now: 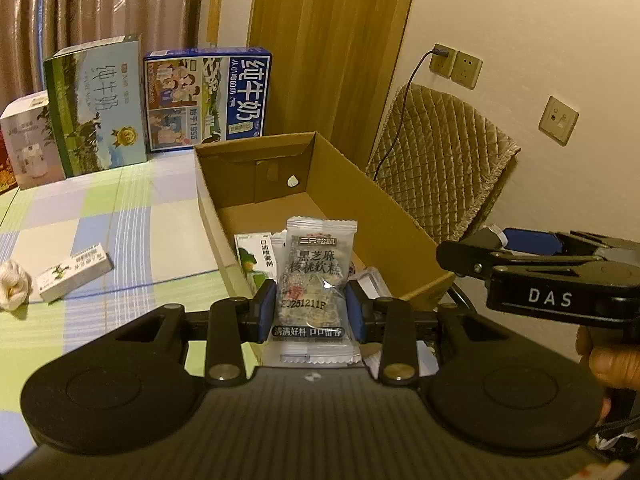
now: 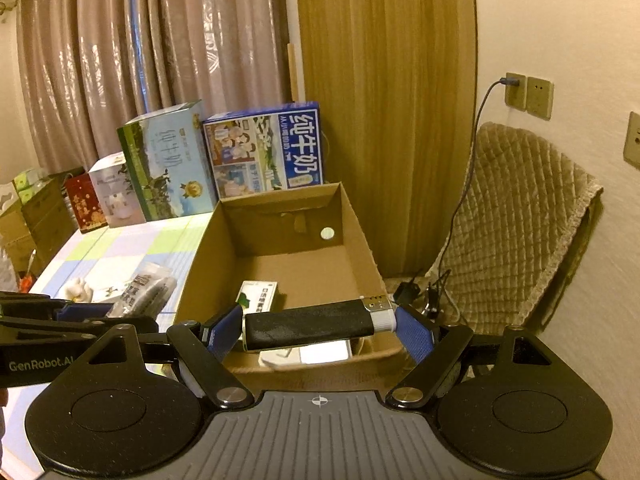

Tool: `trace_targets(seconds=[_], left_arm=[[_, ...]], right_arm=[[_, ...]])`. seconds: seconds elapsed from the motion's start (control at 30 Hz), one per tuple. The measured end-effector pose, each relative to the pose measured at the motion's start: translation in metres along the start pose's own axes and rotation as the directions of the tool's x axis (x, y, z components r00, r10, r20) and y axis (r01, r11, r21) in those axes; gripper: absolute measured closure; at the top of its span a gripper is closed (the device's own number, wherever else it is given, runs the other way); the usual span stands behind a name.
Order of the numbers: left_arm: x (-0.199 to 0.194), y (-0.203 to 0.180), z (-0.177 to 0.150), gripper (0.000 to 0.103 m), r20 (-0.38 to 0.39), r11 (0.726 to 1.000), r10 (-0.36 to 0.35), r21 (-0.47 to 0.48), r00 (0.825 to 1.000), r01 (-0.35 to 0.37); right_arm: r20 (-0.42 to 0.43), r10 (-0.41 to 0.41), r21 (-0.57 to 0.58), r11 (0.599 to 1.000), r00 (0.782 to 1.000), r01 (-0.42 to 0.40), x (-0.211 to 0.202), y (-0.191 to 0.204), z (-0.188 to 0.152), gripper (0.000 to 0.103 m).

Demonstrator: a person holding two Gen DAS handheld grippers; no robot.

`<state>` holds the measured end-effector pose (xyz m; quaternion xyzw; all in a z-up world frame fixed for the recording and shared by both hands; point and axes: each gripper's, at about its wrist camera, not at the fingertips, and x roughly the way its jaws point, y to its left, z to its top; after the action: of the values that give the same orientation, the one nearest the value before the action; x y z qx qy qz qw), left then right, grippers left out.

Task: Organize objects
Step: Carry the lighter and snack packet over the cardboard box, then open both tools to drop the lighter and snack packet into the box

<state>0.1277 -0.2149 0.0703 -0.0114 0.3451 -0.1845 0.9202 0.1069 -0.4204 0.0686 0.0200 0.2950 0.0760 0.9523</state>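
Observation:
My left gripper (image 1: pixel 311 307) is shut on a clear snack packet (image 1: pixel 316 280) with black print, held upright over the near end of an open cardboard box (image 1: pixel 400 216). My right gripper (image 2: pixel 320 326) is shut on a black lighter (image 2: pixel 316 323) held crosswise by its ends, above the box's near wall (image 2: pixel 320 376). A small green-and-white carton (image 2: pixel 258 296) lies on the box floor, and white items sit at its near end. On the checked tablecloth (image 1: pixel 100 216) left of the box lie a small white carton (image 1: pixel 74 272) and a white crumpled lump (image 1: pixel 14 285).
Two milk cartons (image 1: pixel 96 108) (image 1: pixel 208 98) and a white gift box (image 1: pixel 28 140) stand along the table's back edge before curtains. A quilted chair (image 1: pixel 440 160) stands right of the box by a wall with sockets and a cable. A hand (image 1: pixel 608 360) holds the right gripper.

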Motion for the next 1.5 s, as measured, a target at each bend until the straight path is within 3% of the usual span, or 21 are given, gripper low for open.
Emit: trace_targets(seconds=[1.03, 1.1, 1.5], left_arm=[[0.098, 0.015, 0.033, 0.069, -0.063, 0.999, 0.008, 0.035, 0.998, -0.005], [0.098, 0.018, 0.032, 0.064, -0.059, 1.0, 0.008, 0.026, 0.998, -0.006], [0.071, 0.034, 0.028, 0.061, -0.031, 0.999, 0.031, 0.016, 0.999, -0.031]], right_arm=[[-0.054, -0.016, 0.072, 0.997, 0.998, 0.02, 0.078, -0.036, 0.032, 0.023], [-0.057, -0.016, 0.081, 0.996, 0.998, 0.021, 0.078, -0.038, 0.031, 0.023], [-0.07, 0.016, 0.073, 0.997, 0.997, -0.011, 0.077, -0.025, 0.028, 0.023]])
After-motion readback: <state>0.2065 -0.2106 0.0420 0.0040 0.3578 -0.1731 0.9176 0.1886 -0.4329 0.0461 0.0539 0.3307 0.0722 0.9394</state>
